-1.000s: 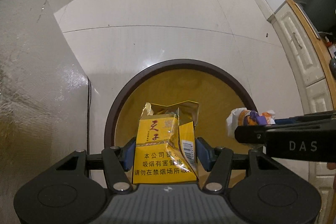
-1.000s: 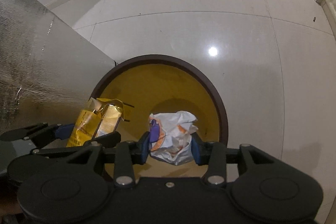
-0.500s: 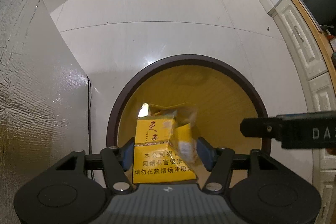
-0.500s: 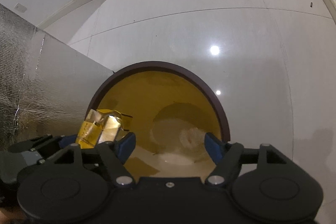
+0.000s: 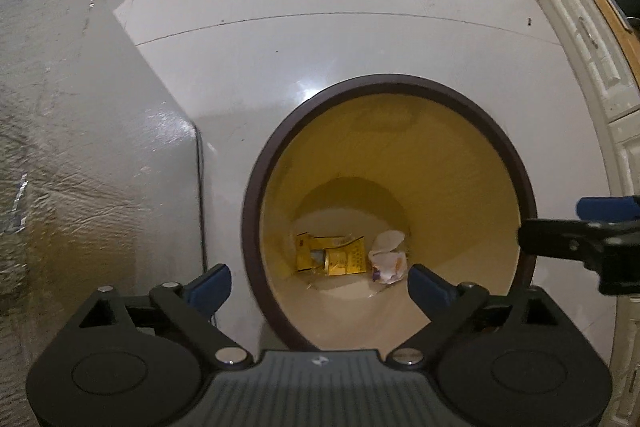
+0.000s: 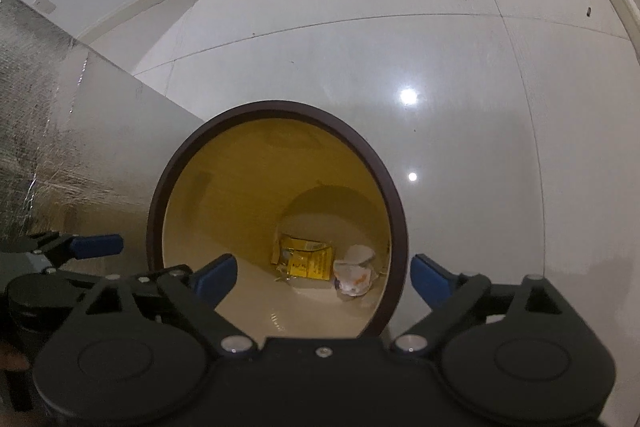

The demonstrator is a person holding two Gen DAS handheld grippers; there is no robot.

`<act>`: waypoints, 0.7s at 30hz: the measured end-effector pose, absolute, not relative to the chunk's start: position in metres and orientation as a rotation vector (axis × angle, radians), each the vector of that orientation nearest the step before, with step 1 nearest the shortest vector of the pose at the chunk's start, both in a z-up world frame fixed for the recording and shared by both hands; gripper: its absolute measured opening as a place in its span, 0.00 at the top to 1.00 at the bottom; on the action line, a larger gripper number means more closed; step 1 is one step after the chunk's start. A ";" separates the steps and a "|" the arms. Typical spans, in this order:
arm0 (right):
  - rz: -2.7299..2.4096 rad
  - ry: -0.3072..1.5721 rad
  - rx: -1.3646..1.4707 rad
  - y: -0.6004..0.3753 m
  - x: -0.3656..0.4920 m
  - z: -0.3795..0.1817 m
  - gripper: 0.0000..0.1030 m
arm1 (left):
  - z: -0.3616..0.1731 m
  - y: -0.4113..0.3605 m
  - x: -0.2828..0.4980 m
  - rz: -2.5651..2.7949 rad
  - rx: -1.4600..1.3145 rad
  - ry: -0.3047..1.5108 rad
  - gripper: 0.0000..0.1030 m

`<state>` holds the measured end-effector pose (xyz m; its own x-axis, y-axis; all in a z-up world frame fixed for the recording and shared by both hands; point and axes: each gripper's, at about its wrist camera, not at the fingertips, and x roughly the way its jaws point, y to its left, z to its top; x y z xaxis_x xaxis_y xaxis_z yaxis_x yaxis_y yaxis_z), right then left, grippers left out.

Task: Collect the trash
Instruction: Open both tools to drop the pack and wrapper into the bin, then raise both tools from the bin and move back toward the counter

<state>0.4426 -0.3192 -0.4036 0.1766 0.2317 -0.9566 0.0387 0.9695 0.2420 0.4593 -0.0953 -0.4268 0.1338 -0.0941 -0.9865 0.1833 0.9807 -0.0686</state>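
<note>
A round bin with a dark brown rim [image 5: 256,187] [image 6: 158,195] and yellow inside stands on the pale floor below both grippers. On its bottom lie a crumpled yellow cigarette pack [image 5: 332,255] [image 6: 304,261] and a crumpled white wrapper [image 5: 386,257] [image 6: 354,271] side by side. My left gripper [image 5: 320,285] hangs over the bin, its jaws still opening with nothing between them. My right gripper [image 6: 324,277] is likewise over the bin, jaws opening and empty. Each gripper shows at the edge of the other's view.
A silver foil-covered panel [image 5: 60,155] [image 6: 44,131] stands close to the bin's left side. White cabinets with a wooden top [image 5: 600,39] run along the right. Pale tiled floor [image 6: 400,39] stretches beyond the bin.
Both grippers opened. The white wrapper dropped from the right gripper first, then the yellow pack fell from the left; both now lie on the bin's bottom.
</note>
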 end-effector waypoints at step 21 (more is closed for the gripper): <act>0.136 1.322 0.154 -0.316 0.419 -0.367 0.00 | -0.362 -0.075 0.435 -0.135 0.031 1.352 0.00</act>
